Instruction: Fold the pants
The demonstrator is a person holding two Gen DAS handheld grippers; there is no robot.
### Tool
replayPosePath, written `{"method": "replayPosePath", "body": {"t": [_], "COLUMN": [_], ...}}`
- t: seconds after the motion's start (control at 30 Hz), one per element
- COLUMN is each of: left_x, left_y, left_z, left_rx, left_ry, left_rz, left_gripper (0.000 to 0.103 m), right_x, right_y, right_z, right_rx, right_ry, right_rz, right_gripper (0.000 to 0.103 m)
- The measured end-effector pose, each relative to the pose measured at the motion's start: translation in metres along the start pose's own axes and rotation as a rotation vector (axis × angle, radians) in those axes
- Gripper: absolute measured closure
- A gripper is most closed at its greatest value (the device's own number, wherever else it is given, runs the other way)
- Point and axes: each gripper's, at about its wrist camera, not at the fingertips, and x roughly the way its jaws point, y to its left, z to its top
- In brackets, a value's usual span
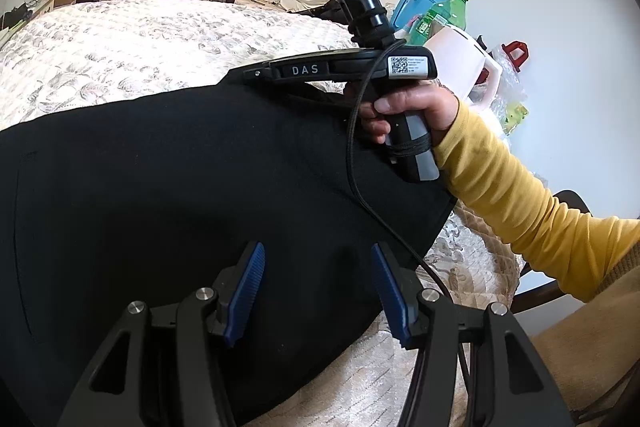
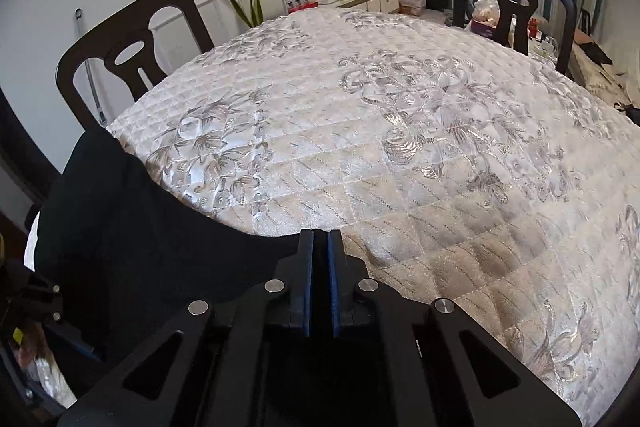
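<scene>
1. Left gripper (image 1: pixel 318 291): jaws about half open, blue pads (image 1: pixel 246 291) well apart. Nothing is between them. It hangs over the near part of the pants, pointing downward at an angle; whether the tips touch the cloth cannot be told.

2. Right gripper (image 2: pixel 320 251): jaws closed to a thin slit, blue pads almost meeting. Black cloth shows in the slit, and the pants' far edge runs straight into the tips, so the grip is on that edge. In the left view the same tool (image 1: pixel 256 73) sits at the far edge of the pants, its body marked "DAS" and bearing a QR label.

3. Pants (image 1: pixel 180 195): black, spread flat on the table, filling the near and left of the left view. The near right corner reaches the table edge. In the right view the cloth (image 2: pixel 132 239) lies to the left of the closed jaws and runs off over the left table edge.

4. Right hand (image 1: pixel 408 111): wrapped around the tool's handle, thumb on top, wrist to the right. A yellow sleeve (image 1: pixel 520 203) runs back toward the near right. A black cable (image 1: pixel 352 147) drops from the tool across the pants.

5. Table (image 2: pixel 400 147): covered by a quilted white and silver floral cloth.

6. Chairs (image 2: pixel 132 55): dark, open-backed, standing at the far sides of the table.

7. Bottles (image 1: pixel 444 13): green and blue plastic, standing on the far right by the wall.
</scene>
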Motion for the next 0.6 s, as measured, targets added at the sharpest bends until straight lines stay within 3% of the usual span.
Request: {"method": "replayPosePath", "body": {"t": [0.2, 0.27, 0.33, 0.5, 0.6], "left_x": [-0.002, -0.002, -0.002, -0.003, -0.002], "left_y": [-0.003, -0.005, -0.007, -0.011, -0.015], "left_z": [-0.002, -0.002, -0.002, -0.001, 0.003], "left_rx": [-0.013, -0.004, 0.012, 0.034, 0.049], "left_ry": [0.0, 0.004, 0.011, 0.022, 0.017], "left_rz": [0.004, 0.019, 0.037, 0.078, 0.099], "left_gripper": [0.045, 0.045, 0.045, 0.042, 0.041], "right_x": [-0.004, -0.015, -0.032, -0.088, -0.119], "right_y": [0.0, -0.001, -0.004, -0.017, -0.022], "right_z": [0.0, -0.002, -0.008, -0.043, -0.073], "right_rx": [0.0, 0.012, 0.023, 0.075, 0.115], "right_ry": [0.0, -0.024, -0.058, -0.142, -0.165], "right_rz": [-0.014, -0.042, -0.051, -0.092, -0.129], "right_gripper": [0.094, 0.085, 0.084, 0.081, 0.071]}}
